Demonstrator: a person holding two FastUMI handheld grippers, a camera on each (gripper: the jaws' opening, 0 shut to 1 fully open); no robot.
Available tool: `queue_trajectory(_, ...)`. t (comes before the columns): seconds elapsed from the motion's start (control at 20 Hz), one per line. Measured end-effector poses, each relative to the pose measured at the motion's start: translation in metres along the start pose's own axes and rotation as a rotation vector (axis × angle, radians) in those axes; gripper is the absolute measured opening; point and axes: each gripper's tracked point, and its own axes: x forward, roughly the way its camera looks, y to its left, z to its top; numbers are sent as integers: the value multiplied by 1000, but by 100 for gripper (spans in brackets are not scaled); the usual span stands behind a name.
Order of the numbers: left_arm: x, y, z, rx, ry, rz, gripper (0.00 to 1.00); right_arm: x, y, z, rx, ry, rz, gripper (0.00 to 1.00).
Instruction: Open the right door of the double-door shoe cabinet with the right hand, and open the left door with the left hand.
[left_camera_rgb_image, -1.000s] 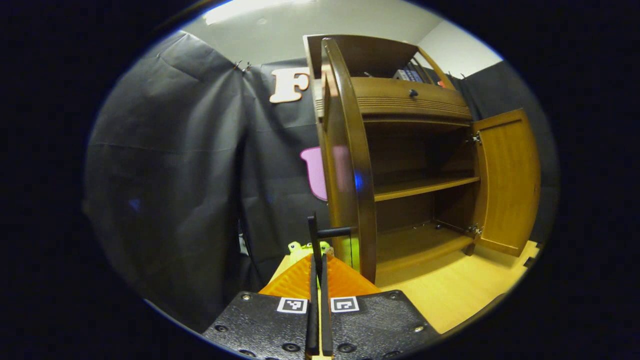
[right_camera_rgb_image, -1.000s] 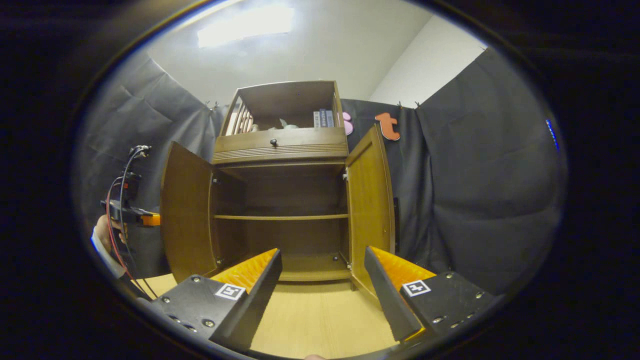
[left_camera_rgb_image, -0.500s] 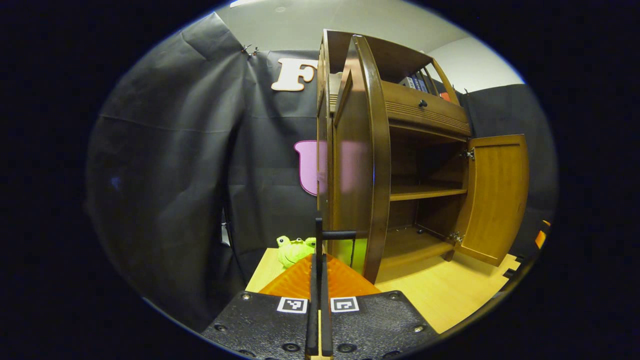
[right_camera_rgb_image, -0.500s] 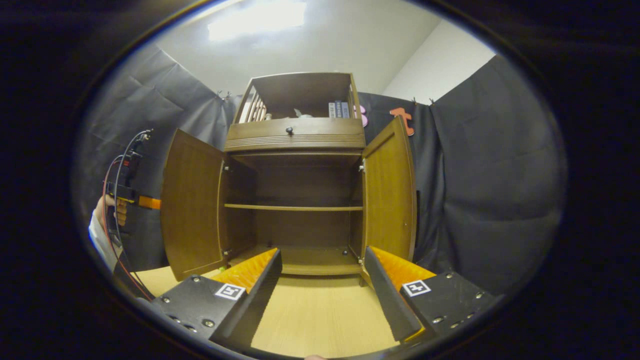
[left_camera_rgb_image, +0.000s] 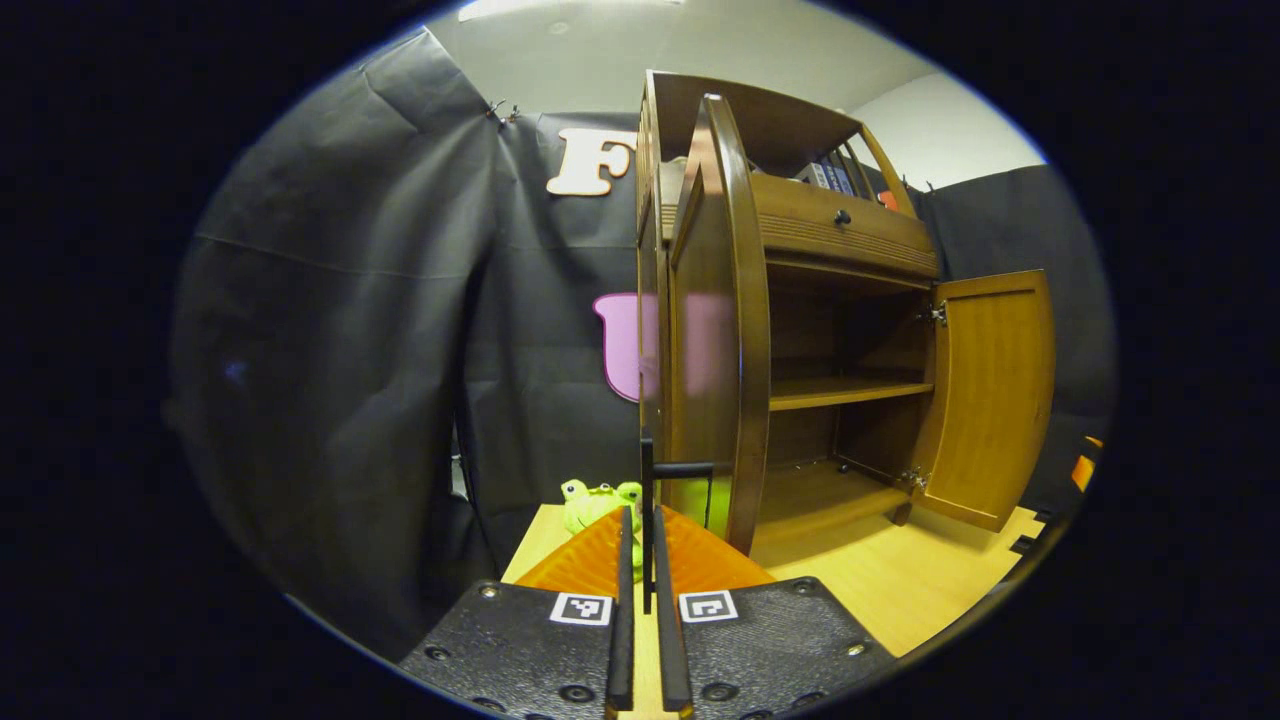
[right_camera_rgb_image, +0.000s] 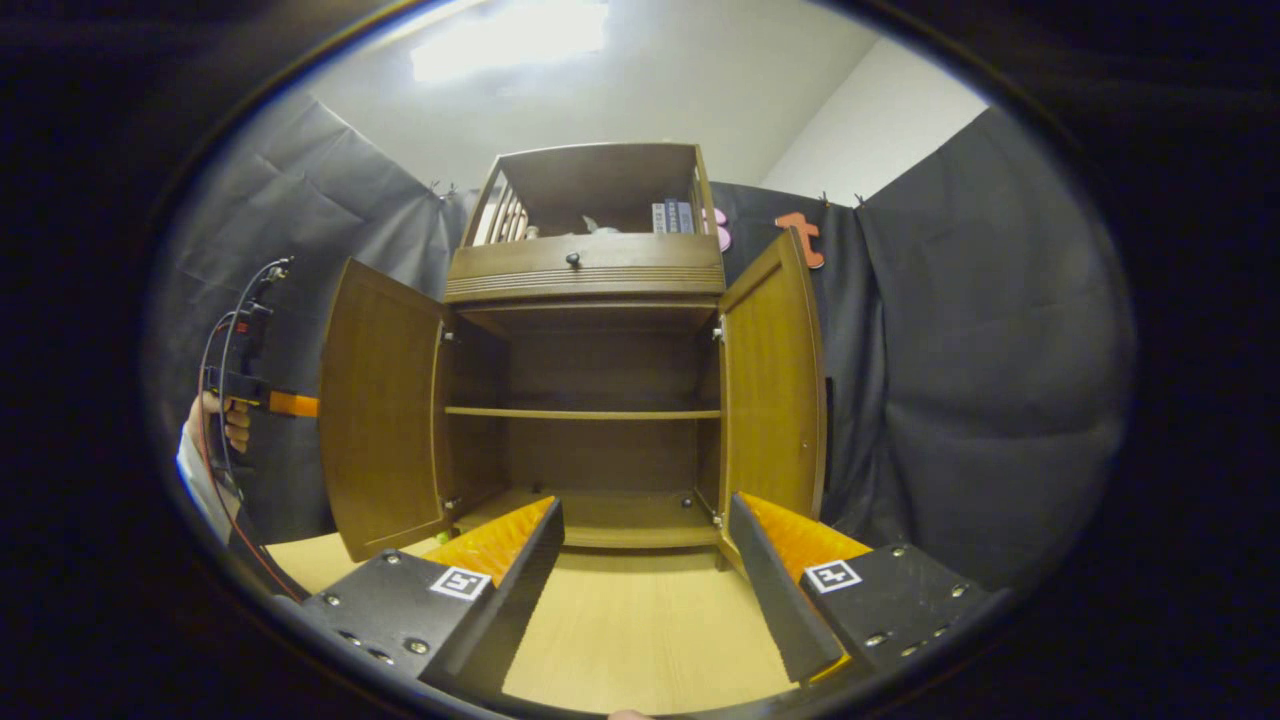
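Note:
The brown wooden shoe cabinet (right_camera_rgb_image: 585, 282) stands with both doors swung out. In the right gripper view the left door (right_camera_rgb_image: 385, 410) and the right door (right_camera_rgb_image: 770, 400) flank two bare shelves. My right gripper (right_camera_rgb_image: 645, 503) hangs open in front of the cabinet, apart from it, holding nothing. In the left gripper view the left door (left_camera_rgb_image: 720, 330) is seen edge-on, with the right door (left_camera_rgb_image: 990, 390) beyond. Its thin black handle (left_camera_rgb_image: 648, 470) sits between the fingers of my left gripper (left_camera_rgb_image: 643, 512), which stand slightly parted around it. A hand (right_camera_rgb_image: 235, 420) holds the left gripper (right_camera_rgb_image: 275, 403) behind the left door.
A green plush toy (left_camera_rgb_image: 590, 500) lies on the light wooden floor (right_camera_rgb_image: 640, 630) left of the cabinet. A drawer with a dark knob (right_camera_rgb_image: 573, 259) sits above the doors. Books (right_camera_rgb_image: 670, 217) stand in the top shelf. Black cloth walls close in on both sides.
The left door has swung further open with my left gripper, whose fingers have now parted a little around the handle. The right gripper has backed off slightly and stays open.

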Motion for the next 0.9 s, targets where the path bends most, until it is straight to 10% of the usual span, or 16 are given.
queue_trajectory(0.55,-47,21,38,25,-64,258,98,-10,-27,12,19,-28,-60,94)
queue_trajectory(0.9,-53,-24,48,30,-63,246,93,-11,-29,18,29,-41,-58,94)
